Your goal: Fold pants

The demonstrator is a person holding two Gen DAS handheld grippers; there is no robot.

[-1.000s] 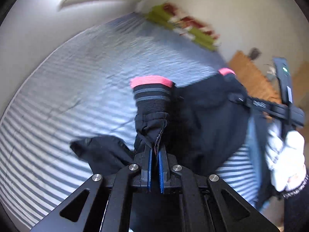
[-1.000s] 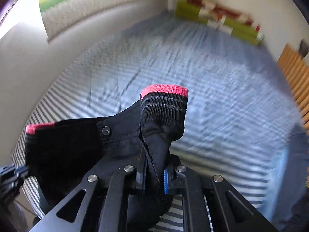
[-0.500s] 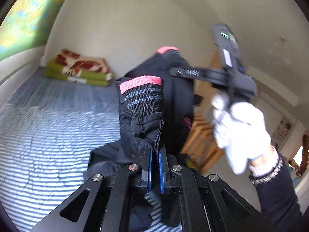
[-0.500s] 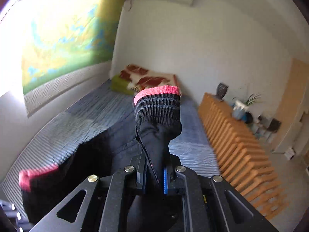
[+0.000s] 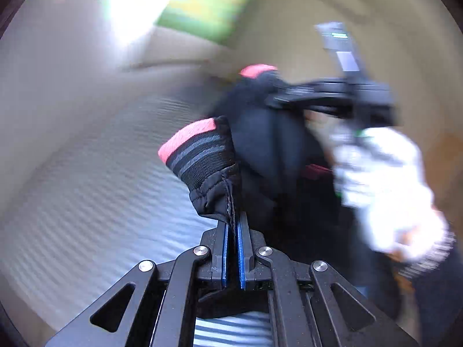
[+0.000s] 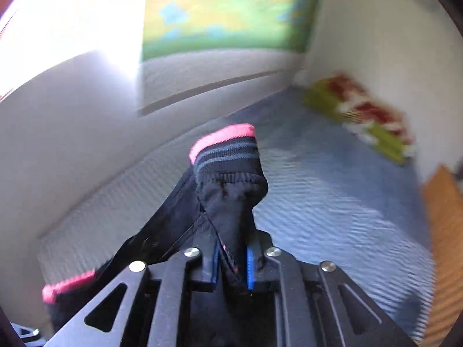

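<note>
Black pants [image 5: 269, 144] with a pink-edged, grey-striped waistband hang in the air between both grippers. My left gripper [image 5: 233, 225] is shut on one waistband corner [image 5: 199, 150]. My right gripper [image 6: 231, 251] is shut on the other waistband corner [image 6: 228, 150]. In the left wrist view the right gripper's body [image 5: 341, 92] shows blurred at upper right, held by a white-gloved hand [image 5: 379, 179]. In the right wrist view the far pink corner [image 6: 68, 284] shows low on the left. The legs of the pants are hidden below.
A bed with a blue-and-white striped sheet [image 6: 332, 190] lies below and ahead. A green and red folded blanket [image 6: 364, 118] sits at its far end by the wall. A wooden slatted frame [image 6: 442, 231] stands at the right. A landscape mural [image 6: 225, 14] covers the wall.
Both grippers have swung with the pants still held, turning from the far wall toward the mural side and tilting down over the bed. The views are motion-blurred.
</note>
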